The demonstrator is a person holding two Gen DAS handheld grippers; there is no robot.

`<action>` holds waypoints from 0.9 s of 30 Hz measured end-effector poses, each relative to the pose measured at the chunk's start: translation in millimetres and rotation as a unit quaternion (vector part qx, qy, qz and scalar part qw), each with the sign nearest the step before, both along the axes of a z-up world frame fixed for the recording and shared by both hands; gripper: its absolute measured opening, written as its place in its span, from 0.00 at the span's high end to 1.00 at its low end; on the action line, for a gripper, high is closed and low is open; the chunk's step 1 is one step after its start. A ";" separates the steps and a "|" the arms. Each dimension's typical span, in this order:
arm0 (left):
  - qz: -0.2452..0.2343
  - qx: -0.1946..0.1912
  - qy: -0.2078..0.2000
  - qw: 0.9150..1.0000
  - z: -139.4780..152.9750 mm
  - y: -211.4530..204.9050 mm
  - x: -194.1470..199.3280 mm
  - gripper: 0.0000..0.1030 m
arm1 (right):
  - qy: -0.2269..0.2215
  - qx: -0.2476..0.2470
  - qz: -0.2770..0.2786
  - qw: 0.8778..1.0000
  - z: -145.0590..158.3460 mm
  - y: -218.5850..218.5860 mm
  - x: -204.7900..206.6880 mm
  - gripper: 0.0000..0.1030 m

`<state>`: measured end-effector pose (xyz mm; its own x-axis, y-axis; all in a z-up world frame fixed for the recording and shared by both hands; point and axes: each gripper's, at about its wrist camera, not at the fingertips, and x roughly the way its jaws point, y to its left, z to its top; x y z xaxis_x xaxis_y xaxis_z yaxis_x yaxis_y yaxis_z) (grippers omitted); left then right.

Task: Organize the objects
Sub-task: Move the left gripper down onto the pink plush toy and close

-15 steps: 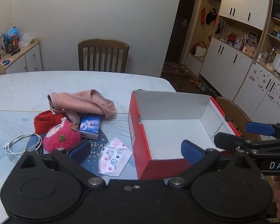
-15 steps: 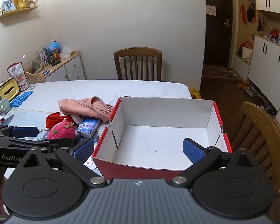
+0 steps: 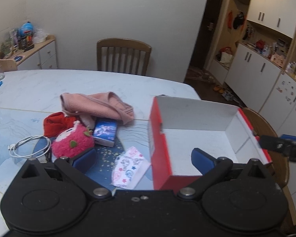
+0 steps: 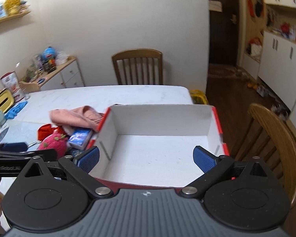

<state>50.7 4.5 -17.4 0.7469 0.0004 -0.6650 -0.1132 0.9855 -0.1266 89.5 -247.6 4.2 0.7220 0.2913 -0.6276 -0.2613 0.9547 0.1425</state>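
Here, nothing is yet put away: the red box (image 4: 161, 138) stands empty on the desk (image 3: 39, 90), its white floor bare in both views, and every loose item lies outside it, by its left wall. By that showing the tidying has not begun, and all of it is left to do.

Largest of the pile is the pink cloth (image 3: 96, 106), crumpled at the far side. A red cloth (image 3: 53, 124) is tucked beside and partly under it. In front sits the pink plush (image 3: 73, 141), with a small blue carton (image 3: 105, 132) touching its right side. A white cable (image 3: 29, 145) coils to the plush's left, and a printed mask (image 3: 130, 166) lies flat between the plush and the box. Pale specks, perhaps crumbs, dot the dark mat near the mask; the view is too soft to say.

The left claw (image 3: 140, 159) hangs released, fingers spread wide with nothing between the pads. Its left finger sits just before the plush, its right finger over the box's near corner, and the mask lies almost centred below it.

The right claw (image 4: 146, 159) is likewise slack and empty, poised over the box's near wall, the pile off to its left. Each claw shows at the edge of the other's view.
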 end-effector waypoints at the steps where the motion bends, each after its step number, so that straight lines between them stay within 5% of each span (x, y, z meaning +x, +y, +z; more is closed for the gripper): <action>1: 0.005 0.004 0.001 1.000 -1.8 1.9 0.8 0.01 | 0.002 0.001 -0.006 1.000 -1.7 -5.0 2.7 0.01; 12: 0.056 0.057 0.006 0.997 -20.3 30.6 17.9 0.01 | 0.017 -0.036 -0.057 0.998 -21.5 -46.9 34.0 0.01; 27: 0.103 0.094 0.051 0.989 -61.6 77.5 54.4 0.05 | 0.080 -0.075 -0.056 0.992 -56.2 -73.2 82.7 0.06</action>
